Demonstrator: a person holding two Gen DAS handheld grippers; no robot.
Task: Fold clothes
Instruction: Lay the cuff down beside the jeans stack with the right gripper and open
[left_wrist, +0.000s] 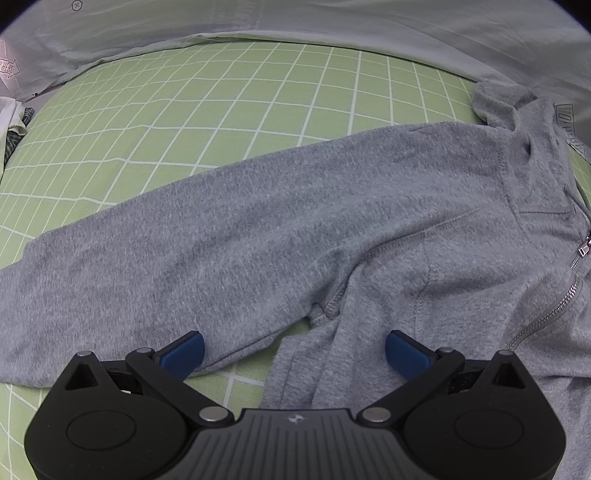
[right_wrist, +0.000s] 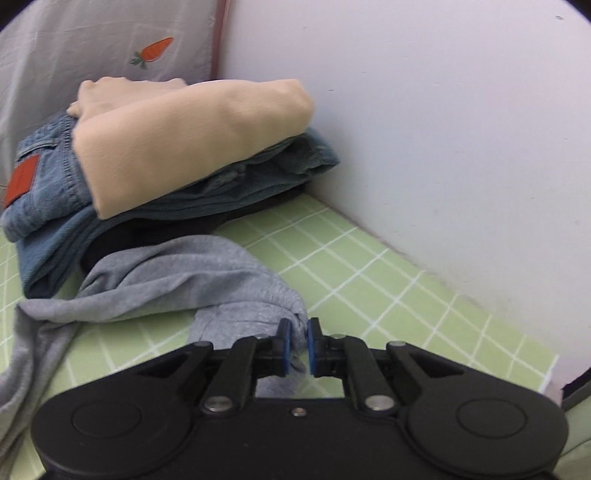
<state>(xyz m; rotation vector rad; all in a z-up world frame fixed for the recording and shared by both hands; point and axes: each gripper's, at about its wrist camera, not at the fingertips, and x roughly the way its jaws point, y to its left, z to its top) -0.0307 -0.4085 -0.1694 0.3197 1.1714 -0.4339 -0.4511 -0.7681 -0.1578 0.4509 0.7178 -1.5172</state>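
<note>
Grey fleece, one zip-front top (left_wrist: 295, 229), laid out on a bed sheet of green cloth with white grid lines (left_wrist: 229, 107); the item awaiting folding. Body and one long sleeve (left_wrist: 122, 280) lie spread and fairly flat across the sheet in the left wrist view, zipper (left_wrist: 569, 291) running along the right edge, presumably smoothed so that a fold line can be set. Left gripper (left_wrist: 294, 349): jaws standing wide apart, blue pads clear of the cloth, poised above the armpit seam where sleeve meets body; nothing between them is pinched. Its station there reads as readiness to pin or lift that junction. Right gripper (right_wrist: 299, 345): blue pads clenched on a bunched end of the same grey fleece (right_wrist: 258, 314), apparently the other sleeve or its cuff, which trails back to the left over the sheet; the hold is at the tip, likely so the sleeve can be drawn across the body. Adjacent stock: folded beige garment (right_wrist: 192, 136) stacked on folded blue denim (right_wrist: 55, 206), set against a white wall (right_wrist: 443, 110) at the bed corner, evidently the finished pile kept clear of the working area. Carrot-print cloth (right_wrist: 151, 50) hangs behind.
</note>
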